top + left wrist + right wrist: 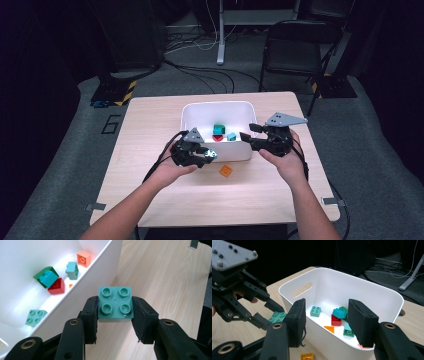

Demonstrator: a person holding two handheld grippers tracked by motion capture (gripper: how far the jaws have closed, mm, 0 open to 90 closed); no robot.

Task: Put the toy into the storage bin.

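Note:
My left gripper (115, 300) is shut on a teal-green four-stud brick (115, 305), studs up, held above the table just outside the white bin's front wall (82, 287). From above, that gripper (212, 154) hangs at the bin's (218, 104) front left. The right gripper view shows the same gripper (274, 315) with the brick (277, 316) in its jaws. My right gripper (329, 323) is open over the bin's near corner, with nothing pressed between its pads; in the high view it (246, 136) sits at the bin's right front.
Inside the bin lie several bricks: orange (83, 258), light blue (72, 270), red (56, 286) and a mint one (35, 317). A small orange piece (226, 171) lies on the wooden table (150, 125) in front of the bin. A chair (295, 45) stands beyond the table.

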